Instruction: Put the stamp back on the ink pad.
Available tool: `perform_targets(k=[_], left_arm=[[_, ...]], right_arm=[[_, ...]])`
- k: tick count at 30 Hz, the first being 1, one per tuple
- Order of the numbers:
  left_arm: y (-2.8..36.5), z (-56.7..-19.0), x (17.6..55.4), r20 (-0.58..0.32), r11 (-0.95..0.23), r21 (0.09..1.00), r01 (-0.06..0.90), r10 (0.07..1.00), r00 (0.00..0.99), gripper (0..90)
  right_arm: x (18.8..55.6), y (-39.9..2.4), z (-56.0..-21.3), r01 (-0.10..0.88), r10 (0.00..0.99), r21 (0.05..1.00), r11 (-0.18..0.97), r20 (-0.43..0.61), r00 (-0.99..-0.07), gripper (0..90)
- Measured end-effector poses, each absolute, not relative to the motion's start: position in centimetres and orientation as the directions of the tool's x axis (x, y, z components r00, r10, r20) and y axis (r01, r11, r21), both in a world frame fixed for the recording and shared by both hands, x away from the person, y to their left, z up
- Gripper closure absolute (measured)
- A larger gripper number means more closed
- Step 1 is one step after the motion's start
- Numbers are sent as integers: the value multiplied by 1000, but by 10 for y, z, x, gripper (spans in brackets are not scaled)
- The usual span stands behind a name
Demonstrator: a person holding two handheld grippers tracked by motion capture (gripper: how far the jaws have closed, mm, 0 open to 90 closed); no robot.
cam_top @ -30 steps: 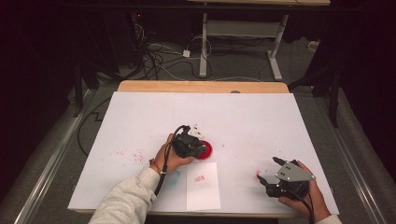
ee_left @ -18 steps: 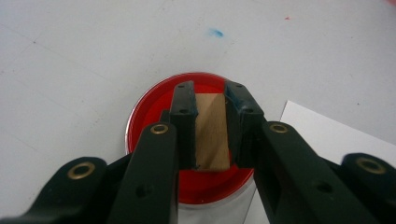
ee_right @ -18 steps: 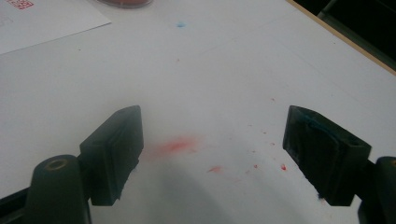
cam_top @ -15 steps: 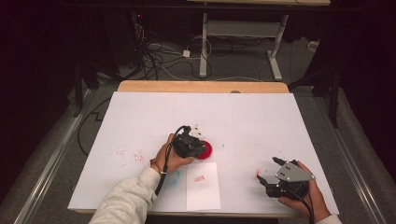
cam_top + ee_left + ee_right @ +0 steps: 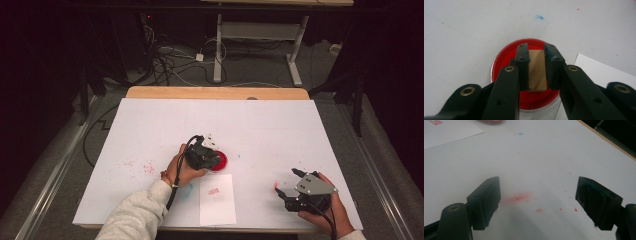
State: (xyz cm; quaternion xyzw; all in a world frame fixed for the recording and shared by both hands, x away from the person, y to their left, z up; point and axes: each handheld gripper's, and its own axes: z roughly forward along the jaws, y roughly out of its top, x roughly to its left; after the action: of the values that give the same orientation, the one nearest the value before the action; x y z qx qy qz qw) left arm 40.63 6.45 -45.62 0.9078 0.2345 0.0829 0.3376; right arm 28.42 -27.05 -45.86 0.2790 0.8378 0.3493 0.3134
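Wooden block stamp (image 5: 537,71) stays pinched in your left gripper (image 5: 536,53) over the round glossy red ink pad (image 5: 506,60) — nothing moved; right gripper (image 5: 537,195) beside it — spread, empty.

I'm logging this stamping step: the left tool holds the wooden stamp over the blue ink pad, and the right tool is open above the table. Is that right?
One slip: the ink pad is red, not blue, as the left gripper view shows. The rest holds: the left tool grips the wooden stamp over it, and the right tool is open above the table.
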Motion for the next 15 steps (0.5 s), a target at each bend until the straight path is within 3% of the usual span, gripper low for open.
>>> perform_targets(k=[2,9,15], left_arm=[[65,-456,406,-4,-662,656,363,478,879,727],[69,-446,401,36,-630,699,338,503,864,507],[70,-436,393,116,-615,734,289,533,838,372]], right_arm=[[284,-271,-458,247,687,761,599,-330,-648,204],[283,-270,-458,237,681,759,606,-341,-648,204],[283,-270,-457,235,683,762,603,-342,-645,204]])
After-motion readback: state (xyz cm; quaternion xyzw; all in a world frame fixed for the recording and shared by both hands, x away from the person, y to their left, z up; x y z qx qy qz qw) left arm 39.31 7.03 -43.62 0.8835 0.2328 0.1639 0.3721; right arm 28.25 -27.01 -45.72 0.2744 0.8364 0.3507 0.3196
